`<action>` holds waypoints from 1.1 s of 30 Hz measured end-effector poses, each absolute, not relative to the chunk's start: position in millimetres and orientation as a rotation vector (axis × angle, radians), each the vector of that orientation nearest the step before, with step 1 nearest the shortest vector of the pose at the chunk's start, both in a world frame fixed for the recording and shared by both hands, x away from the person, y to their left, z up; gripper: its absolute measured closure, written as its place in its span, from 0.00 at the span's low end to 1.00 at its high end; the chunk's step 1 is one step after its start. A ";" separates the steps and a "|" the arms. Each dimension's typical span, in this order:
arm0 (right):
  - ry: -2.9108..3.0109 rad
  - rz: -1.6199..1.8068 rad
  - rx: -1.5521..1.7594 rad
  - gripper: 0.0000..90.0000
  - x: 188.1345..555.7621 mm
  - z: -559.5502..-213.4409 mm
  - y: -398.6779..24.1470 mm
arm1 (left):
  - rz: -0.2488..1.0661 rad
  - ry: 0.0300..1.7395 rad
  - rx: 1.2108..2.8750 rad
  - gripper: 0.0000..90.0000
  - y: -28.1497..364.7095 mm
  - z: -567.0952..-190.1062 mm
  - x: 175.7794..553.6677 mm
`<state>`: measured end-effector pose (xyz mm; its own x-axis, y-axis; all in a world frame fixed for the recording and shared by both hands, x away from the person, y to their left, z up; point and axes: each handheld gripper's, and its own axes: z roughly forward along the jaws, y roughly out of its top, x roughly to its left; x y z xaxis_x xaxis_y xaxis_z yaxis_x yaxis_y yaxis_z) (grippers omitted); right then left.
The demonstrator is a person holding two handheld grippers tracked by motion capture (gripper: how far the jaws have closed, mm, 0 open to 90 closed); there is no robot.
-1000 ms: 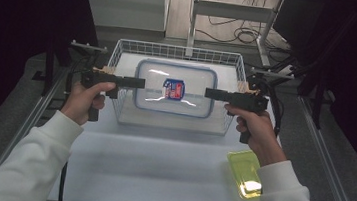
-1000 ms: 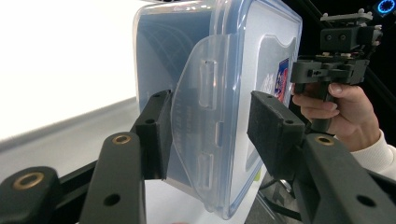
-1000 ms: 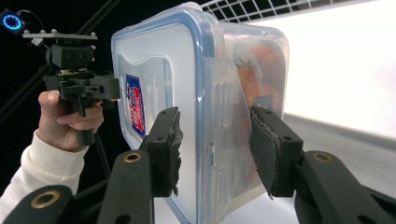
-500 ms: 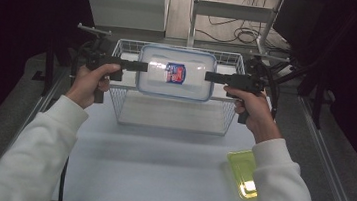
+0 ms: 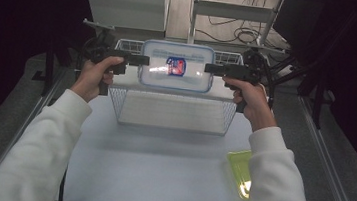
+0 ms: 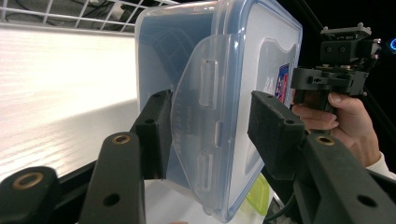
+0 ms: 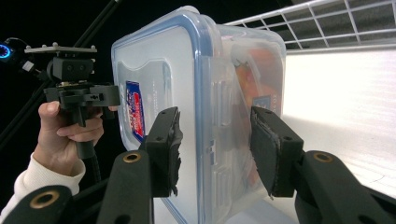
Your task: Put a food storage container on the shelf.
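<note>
Now lifted clear

Both tongs, left (image 5: pixel 143 60) and right (image 5: pixel 209 67), clamp the box (image 5: pixel 175 72); it has risen toward twelve o'clock above the basket (image 5: pixel 173 111), likely coming out.

A white table (image 5: pixel 158 179) is sitting in a dark room, light glaring on it; cables (image 5: pixel 234 33) are lying on the floor (image 5: pixel 181 5) beyond.

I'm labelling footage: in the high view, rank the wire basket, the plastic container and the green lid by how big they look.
1. wire basket, largest.
2. plastic container, though it is held up nearer the camera, which flatters it.
3. green lid, smallest, partly hidden by a sleeve.
</note>
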<state>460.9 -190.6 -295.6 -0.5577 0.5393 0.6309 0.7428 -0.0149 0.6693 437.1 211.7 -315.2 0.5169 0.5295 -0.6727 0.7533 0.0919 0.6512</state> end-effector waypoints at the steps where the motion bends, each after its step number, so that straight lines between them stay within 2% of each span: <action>1: -2.061 -1.603 -1.374 0.59 462.7 -297.5 -190.1 | -0.235 1.137 1.572 0.57 211.3 -316.1 437.8; 24: -1.823 -1.514 -1.613 0.55 489.4 -313.1 -186.4 | -0.392 1.309 1.393 0.54 212.6 -337.2 471.6; 33: -1.705 -1.513 -1.699 0.54 493.2 -322.0 -184.8 | -0.324 1.348 1.408 0.49 207.3 -337.0 472.2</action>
